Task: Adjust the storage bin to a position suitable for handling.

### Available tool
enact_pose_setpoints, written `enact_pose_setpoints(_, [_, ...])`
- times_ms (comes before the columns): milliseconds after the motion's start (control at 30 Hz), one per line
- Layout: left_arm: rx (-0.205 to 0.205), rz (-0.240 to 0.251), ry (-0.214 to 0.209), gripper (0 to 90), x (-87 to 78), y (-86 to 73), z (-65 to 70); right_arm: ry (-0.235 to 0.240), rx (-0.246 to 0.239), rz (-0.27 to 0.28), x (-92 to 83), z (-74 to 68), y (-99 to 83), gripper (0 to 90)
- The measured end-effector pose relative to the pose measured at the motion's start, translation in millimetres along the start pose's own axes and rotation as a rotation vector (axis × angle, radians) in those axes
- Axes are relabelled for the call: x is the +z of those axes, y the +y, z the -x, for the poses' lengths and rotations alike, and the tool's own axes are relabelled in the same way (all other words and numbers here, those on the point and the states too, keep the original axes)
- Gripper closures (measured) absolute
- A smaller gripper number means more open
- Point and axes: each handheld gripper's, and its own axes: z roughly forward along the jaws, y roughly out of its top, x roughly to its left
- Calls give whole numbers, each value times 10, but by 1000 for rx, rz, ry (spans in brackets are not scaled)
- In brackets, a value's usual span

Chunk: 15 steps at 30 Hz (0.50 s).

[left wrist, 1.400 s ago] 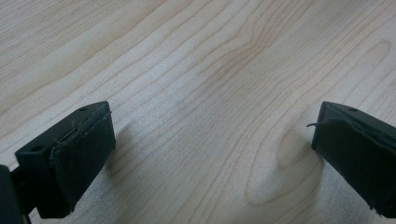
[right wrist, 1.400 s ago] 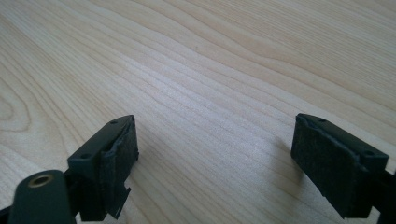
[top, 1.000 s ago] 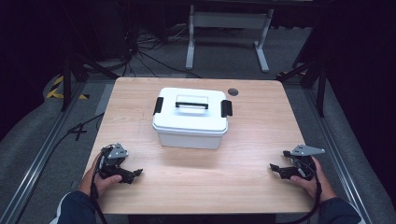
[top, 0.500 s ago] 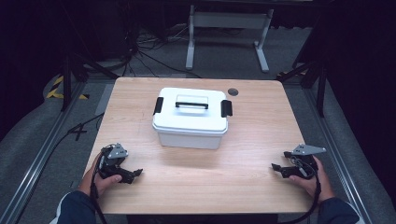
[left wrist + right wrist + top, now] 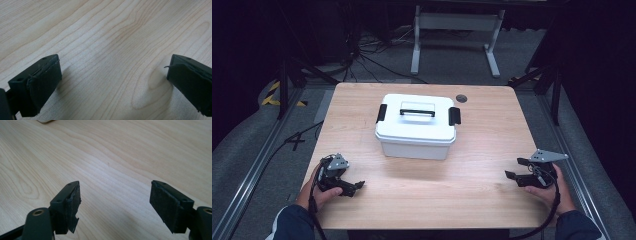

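While both grippers rest at the table's (image 5: pixel 492 200) near corners, the white lidded storage box (image 5: pixel 416 129) sits toward its far edge. The left gripper (image 5: pixel 354 186) is spread empty; the right gripper (image 5: pixel 515 169), just narrowed, grasps nothing. Latches could be missed if approached unevenly.

No lettering, label, brand or number reads anywhere here. The white box (image 5: pixel 416 129) carries a plain lid and plain sides, and the wooden table (image 5: pixel 472 190) shows bare grain. On the grey floor left of the table sits one dark painted mark (image 5: pixel 294 141), shaped much like a "4", though it's too small to be sure.
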Motion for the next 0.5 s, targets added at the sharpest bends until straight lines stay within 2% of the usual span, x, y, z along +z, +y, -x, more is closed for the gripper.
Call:
enact_pose_setpoints(267, [-2, 0, 0, 0, 0, -1, 1, -5, -42, 5, -62, -30, 153, 302])
enact_pose_setpoints(500, [-2, 0, 1, 0, 0, -1, 2, 9, -71, 4, -109, -56, 256, 311])
